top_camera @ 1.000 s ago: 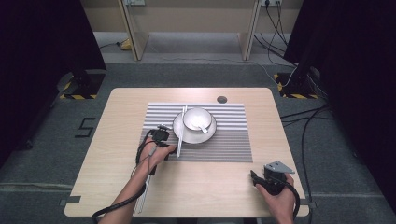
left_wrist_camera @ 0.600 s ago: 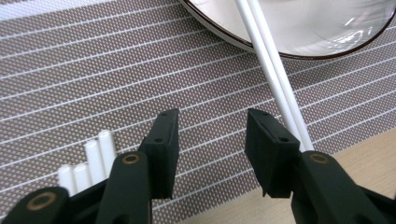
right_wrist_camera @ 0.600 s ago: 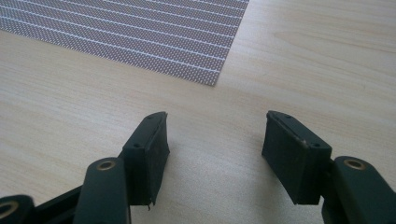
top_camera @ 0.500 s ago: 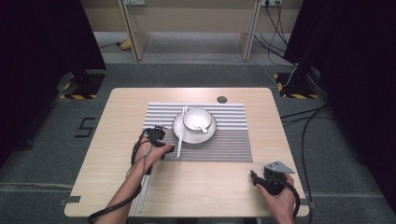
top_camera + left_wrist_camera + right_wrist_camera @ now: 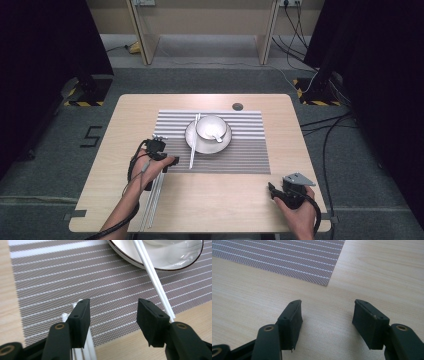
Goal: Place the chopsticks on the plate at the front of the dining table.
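A white bowl [image 5: 210, 126] with a spoon [image 5: 218, 136] sits on a white plate [image 5: 222, 146] on the striped placemat [image 5: 240, 150]. One pair of white chopsticks [image 5: 192, 145] leans on the plate's left rim; in the left gripper view these chopsticks [image 5: 152, 277] run past the right jaw. A second pair of white chopsticks [image 5: 152, 200] lies under my left gripper [image 5: 158, 141], at the mat's left edge. The left gripper [image 5: 112, 312] has just been opening and is open, with only mat between its jaws. My right gripper [image 5: 272, 189] rests open near the front right; nothing lies between this gripper's [image 5: 327, 315] jaws.
The wooden table [image 5: 300, 130] has a small dark round cap [image 5: 237, 106] near its far edge. The mat's near right corner [image 5: 327, 283] lies just ahead of the right gripper. Dark curtains and cables surround the table on the floor.
My left hand has drawn back leftward from the plate and the chopsticks leaning on it. The right hand has stayed put.
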The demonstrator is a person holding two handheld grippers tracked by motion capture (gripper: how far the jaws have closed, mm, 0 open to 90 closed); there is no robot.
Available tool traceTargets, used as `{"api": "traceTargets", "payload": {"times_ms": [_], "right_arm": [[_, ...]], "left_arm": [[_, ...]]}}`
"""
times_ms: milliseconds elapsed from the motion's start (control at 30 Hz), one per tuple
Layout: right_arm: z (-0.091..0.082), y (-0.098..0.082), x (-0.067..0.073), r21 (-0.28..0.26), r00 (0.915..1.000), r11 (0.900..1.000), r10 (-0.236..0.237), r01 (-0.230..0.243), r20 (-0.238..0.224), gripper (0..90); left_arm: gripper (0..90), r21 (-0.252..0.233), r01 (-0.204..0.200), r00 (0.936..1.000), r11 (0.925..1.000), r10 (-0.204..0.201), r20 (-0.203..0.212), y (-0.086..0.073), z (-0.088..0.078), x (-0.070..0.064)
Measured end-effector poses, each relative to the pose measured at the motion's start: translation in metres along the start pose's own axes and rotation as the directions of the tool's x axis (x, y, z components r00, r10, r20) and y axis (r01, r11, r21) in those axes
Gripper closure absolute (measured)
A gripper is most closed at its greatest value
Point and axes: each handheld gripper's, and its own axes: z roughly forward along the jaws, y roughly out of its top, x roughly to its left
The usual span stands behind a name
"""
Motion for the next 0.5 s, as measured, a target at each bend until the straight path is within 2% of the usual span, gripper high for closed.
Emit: {"api": "traceTargets", "payload": {"times_ms": [233,300,500], "right_arm": [[0.0,0.0,0.0,0.001,1.0,1.0,0.0,0.0,0.001,40.6],[0.0,0.0,0.0,0.001,1.0,1.0,0.0,0.0,0.001,40.6],[0.0,0.0,0.0,0.001,1.0,1.0,-0.001,0.001,0.0,40.5]], "left_arm": [[42.9,-0.048,-0.015,0.9999,0.9987,0.015,-0.005,-0.007,-0.011,0.008],[42.9,-0.075,-0.016,0.9999,0.9971,0.016,-0.005,-0.009,-0.014,0.01],[42.8,-0.102,-0.019,0.9998,0.9946,0.018,-0.012,-0.017,-0.018,0.016]]}}
